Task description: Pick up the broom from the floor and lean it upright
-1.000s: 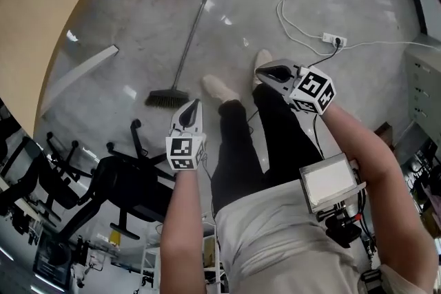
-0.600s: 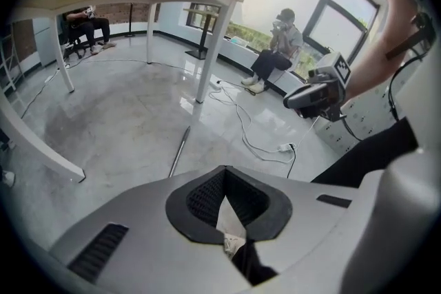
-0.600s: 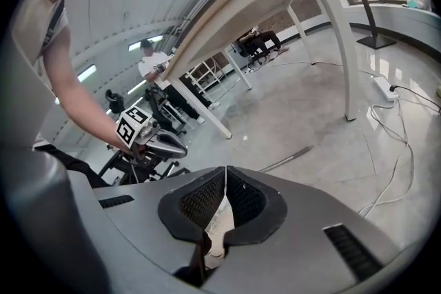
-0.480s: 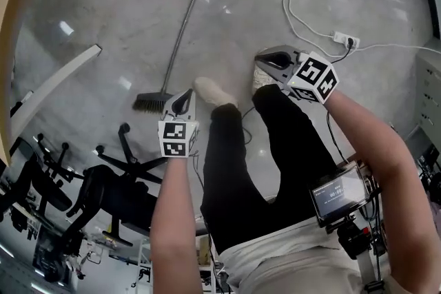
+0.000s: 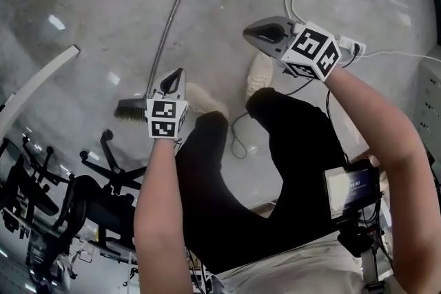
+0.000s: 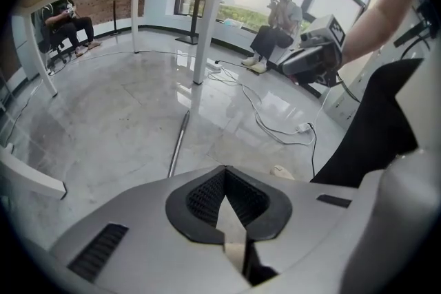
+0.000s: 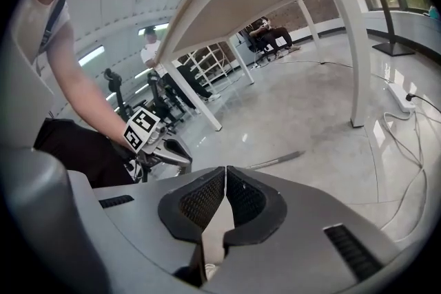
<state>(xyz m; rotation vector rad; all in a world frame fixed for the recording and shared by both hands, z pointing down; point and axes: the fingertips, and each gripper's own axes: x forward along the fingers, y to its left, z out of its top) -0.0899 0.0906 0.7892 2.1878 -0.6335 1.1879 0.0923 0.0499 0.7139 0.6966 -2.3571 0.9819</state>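
Observation:
The broom lies flat on the grey floor. Its metal handle (image 5: 169,21) runs from the upper middle down to the dark bristle head (image 5: 129,110) at the left. My left gripper (image 5: 180,71) is shut with nothing in it. In the head view its tip shows just right of the handle's lower end, above the bristle head. The left gripper view has the handle (image 6: 178,144) on the floor ahead of the shut jaws (image 6: 224,169). My right gripper (image 5: 247,29) is shut and holds nothing, out to the right of the broom. It sees part of the handle (image 7: 275,162) past its jaws (image 7: 225,169).
A white cable and power strip (image 5: 348,46) lie on the floor at the right. The person's two shoes (image 5: 260,76) stand between the grippers. A black office chair (image 5: 103,182) is at the lower left, and a white table leg (image 6: 207,24) stands beyond the broom.
Both grippers have sunk toward the floor. The left one now shows beside the broom's lower handle, and the broom looks larger and closer in the head view. Both jaws stayed shut.

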